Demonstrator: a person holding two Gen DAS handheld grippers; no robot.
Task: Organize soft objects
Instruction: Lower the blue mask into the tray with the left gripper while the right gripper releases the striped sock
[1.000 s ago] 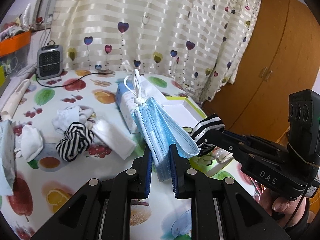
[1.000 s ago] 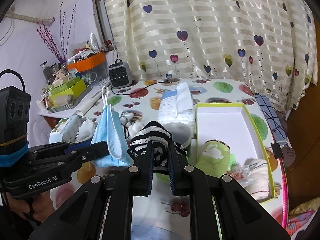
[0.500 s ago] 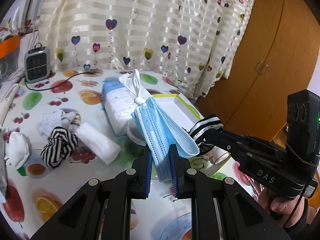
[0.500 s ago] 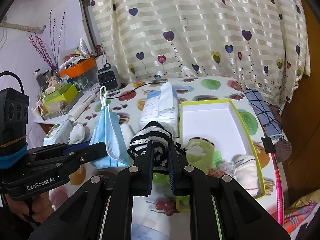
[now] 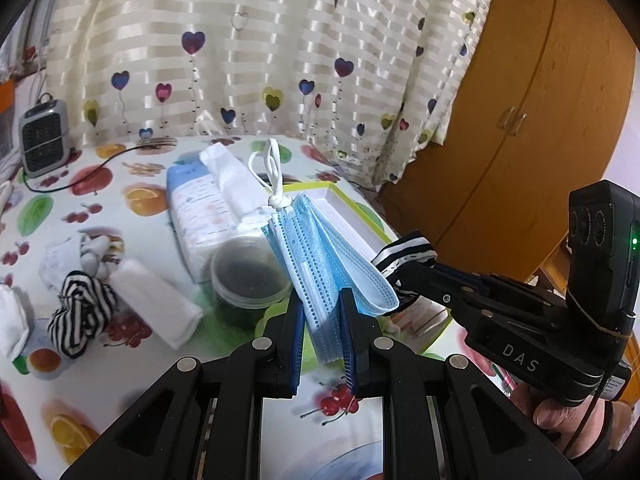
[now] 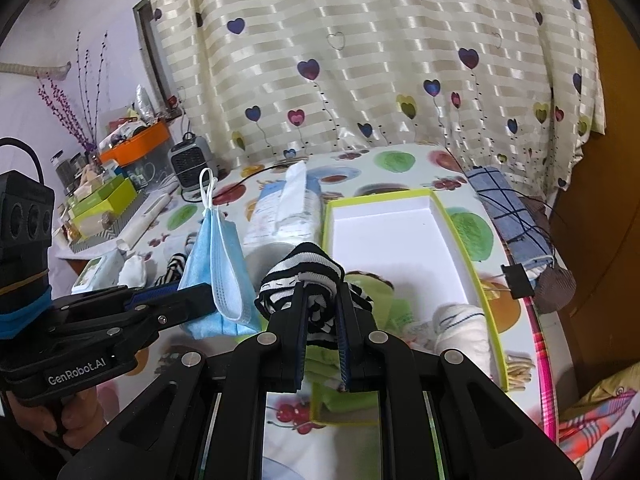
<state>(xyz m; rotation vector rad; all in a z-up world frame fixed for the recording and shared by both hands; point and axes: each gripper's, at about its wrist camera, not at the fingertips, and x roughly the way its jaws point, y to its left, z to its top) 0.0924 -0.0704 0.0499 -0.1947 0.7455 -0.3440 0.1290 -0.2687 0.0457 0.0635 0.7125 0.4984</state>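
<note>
My left gripper (image 5: 320, 300) is shut on a bundle of blue face masks (image 5: 320, 256) with white ear loops, held above the table; the masks also show in the right wrist view (image 6: 216, 264). My right gripper (image 6: 320, 292) is shut on a black-and-white striped sock (image 6: 304, 276), held over the near end of a white box with a lime rim (image 6: 440, 216). The box holds a green item (image 6: 384, 292) and a white rolled sock (image 6: 460, 320). The striped sock's end also shows in the left wrist view (image 5: 404, 256).
On the fruit-print table lie another striped sock (image 5: 80, 316), a white rolled cloth (image 5: 156, 304), white socks (image 5: 12, 320), a tissue pack (image 5: 212, 204), a round plastic tub (image 5: 248, 280) and a small heater (image 5: 42, 140). A blue checked cloth (image 6: 508, 212) lies right of the box.
Both grippers have moved right and forward with their loads. The right gripper with the striped sock has come over the box's near end; the tub has come into the left view.
</note>
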